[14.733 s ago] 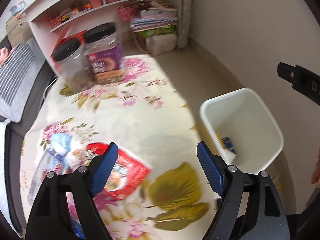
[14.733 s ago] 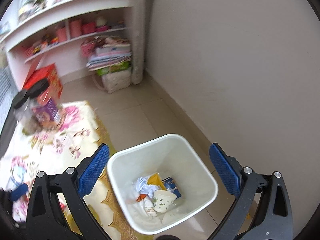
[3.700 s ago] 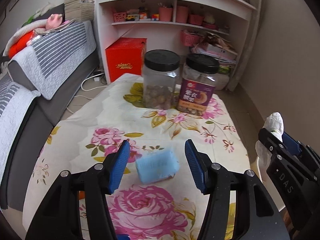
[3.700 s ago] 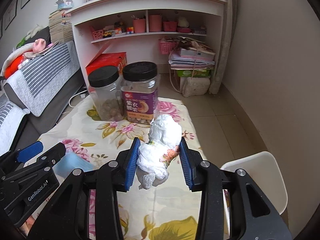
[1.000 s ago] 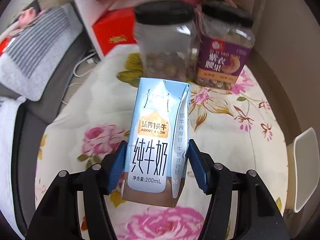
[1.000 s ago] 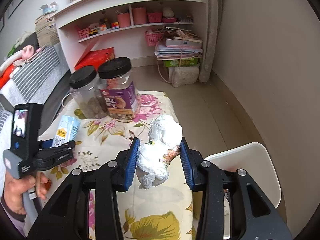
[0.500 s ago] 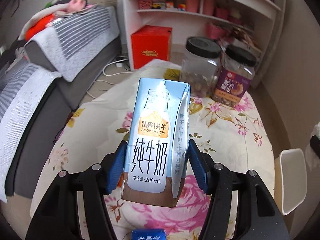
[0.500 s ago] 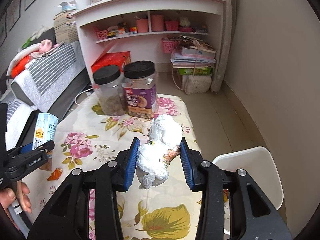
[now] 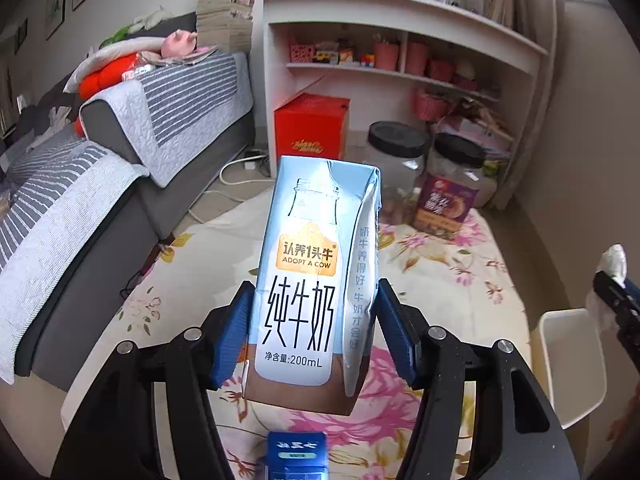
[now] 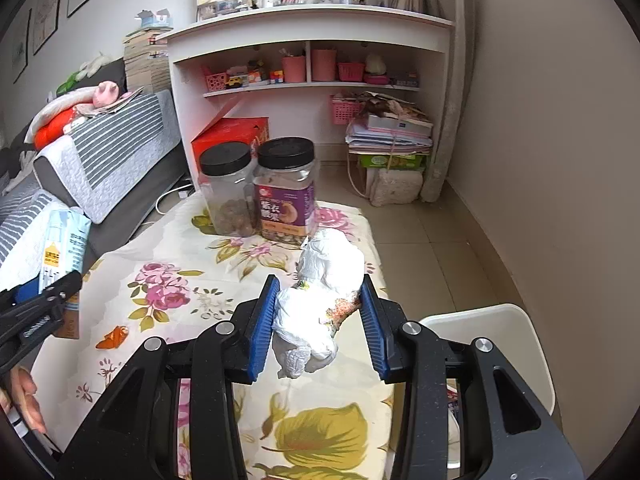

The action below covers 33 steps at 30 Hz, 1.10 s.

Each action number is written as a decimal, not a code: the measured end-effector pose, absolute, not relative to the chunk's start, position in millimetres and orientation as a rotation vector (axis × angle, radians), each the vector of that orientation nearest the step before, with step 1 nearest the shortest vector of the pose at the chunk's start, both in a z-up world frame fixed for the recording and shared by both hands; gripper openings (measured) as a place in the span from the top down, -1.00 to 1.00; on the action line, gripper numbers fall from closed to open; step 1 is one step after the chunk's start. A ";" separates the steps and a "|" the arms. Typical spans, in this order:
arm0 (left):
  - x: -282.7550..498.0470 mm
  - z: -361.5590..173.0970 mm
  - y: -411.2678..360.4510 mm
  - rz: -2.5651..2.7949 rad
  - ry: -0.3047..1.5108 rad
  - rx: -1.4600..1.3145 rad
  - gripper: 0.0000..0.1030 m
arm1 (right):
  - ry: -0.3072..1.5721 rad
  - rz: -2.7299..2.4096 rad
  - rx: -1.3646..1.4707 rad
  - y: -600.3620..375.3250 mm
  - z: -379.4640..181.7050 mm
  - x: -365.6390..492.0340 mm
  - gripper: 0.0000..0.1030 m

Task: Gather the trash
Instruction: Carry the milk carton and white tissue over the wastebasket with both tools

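Observation:
My left gripper (image 9: pixel 312 332) is shut on a pale blue 200 mL milk carton (image 9: pixel 316 280) and holds it upright, high above the flowered table (image 9: pixel 440 272). The carton also shows at the left of the right wrist view (image 10: pixel 64 248). My right gripper (image 10: pixel 320 320) is shut on a crumpled white tissue wad (image 10: pixel 320 300), held above the table's right side. The white trash bin (image 10: pixel 516 344) stands on the floor by the table's right edge, beside my right gripper; it also shows in the left wrist view (image 9: pixel 568 364).
Two black-lidded jars (image 10: pixel 256 188) stand at the table's far end. A small orange scrap (image 10: pixel 114 336) lies on the cloth at left. A blue packet (image 9: pixel 296 452) lies below my left gripper. A grey sofa (image 9: pixel 120 160) runs along the left; white shelves (image 10: pixel 312 60) stand behind.
My left gripper has lifted further with the milk carton, so more of the room shows. My right gripper still holds the tissue wad and has tilted up slightly.

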<state>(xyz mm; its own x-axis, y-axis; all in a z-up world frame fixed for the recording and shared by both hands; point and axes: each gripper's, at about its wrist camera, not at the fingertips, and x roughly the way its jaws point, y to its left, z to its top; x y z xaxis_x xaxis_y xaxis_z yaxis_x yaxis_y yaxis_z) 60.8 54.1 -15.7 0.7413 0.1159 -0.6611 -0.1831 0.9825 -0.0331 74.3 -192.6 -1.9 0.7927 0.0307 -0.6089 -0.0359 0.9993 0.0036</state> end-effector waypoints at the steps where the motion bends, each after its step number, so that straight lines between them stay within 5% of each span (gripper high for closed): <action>1: 58.0 -13.0 50.1 0.160 0.705 -0.098 -0.17 | 0.653 0.030 -0.004 -197.0 -1.6 72.9 0.26; 25: 52.9 -4.7 -66.6 -0.065 0.694 -0.055 -0.17 | 0.674 -0.189 0.160 -314.4 3.7 57.5 0.25; 28: 54.7 -5.2 -87.6 -0.098 0.696 -0.034 -0.17 | 0.707 -0.236 0.187 -337.1 -0.6 60.2 0.21; 33: 58.5 -6.2 -126.7 -0.172 0.713 -0.013 -0.17 | 0.724 -0.327 0.274 -377.3 -3.0 54.6 -0.13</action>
